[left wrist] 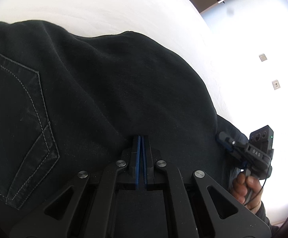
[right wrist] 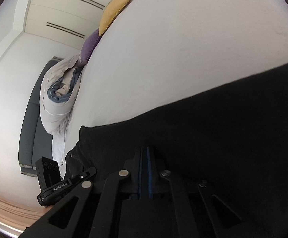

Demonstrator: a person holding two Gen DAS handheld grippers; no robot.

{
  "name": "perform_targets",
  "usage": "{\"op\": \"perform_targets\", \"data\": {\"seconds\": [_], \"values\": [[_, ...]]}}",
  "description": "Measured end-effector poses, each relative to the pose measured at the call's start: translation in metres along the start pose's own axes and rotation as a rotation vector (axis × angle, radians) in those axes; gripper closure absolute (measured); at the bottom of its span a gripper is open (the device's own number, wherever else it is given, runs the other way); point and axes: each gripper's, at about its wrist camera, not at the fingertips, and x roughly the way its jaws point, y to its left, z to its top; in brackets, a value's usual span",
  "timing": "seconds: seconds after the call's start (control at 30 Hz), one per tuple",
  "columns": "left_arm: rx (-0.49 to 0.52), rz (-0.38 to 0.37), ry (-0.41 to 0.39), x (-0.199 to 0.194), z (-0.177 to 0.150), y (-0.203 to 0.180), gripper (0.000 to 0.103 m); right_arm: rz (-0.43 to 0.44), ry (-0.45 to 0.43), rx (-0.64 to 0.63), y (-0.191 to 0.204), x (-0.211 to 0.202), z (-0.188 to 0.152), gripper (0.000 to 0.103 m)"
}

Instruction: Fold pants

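Black pants [left wrist: 108, 83] lie on a white bed [left wrist: 104, 10], a stitched back pocket [left wrist: 21, 119] at the left. My left gripper [left wrist: 141, 137] has its blue pads almost together, pinching a fold of the pants' near edge. My right gripper [right wrist: 144, 148] is likewise shut on the black fabric [right wrist: 213, 129] at its near edge. The right gripper also shows in the left wrist view [left wrist: 226, 139], gripping the pants' edge further right, with a hand on its handle. The left gripper's body shows in the right wrist view [right wrist: 64, 184] at the lower left.
The white bed sheet [right wrist: 183, 49] stretches beyond the pants. A yellow pillow [right wrist: 116, 10], a purple pillow [right wrist: 89, 47] and a rolled grey duvet [right wrist: 58, 99] lie at the bed's far end. A wardrobe [right wrist: 64, 10] stands behind them.
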Motion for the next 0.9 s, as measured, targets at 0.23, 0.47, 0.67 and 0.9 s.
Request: {"op": "perform_targets", "data": {"seconds": [0.23,0.47,0.67,0.9], "values": [[0.067,0.063,-0.053,-0.017,0.007,-0.016,0.101,-0.053,-0.183,0.108,-0.065,-0.079,0.006,0.103],[0.111,0.047,-0.071,-0.016,0.042,-0.025,0.101,-0.241,-0.305,0.108,-0.087,-0.147,-0.005,0.103],[0.144,0.073,-0.011,0.02,0.061,-0.028,0.101,-0.145,-0.297,0.043,-0.048,-0.168,-0.019,0.096],[0.012,0.006,-0.03,0.031,0.071,-0.007,0.101,0.004,-0.124,-0.03,-0.009,-0.109,-0.032,0.086]]}}
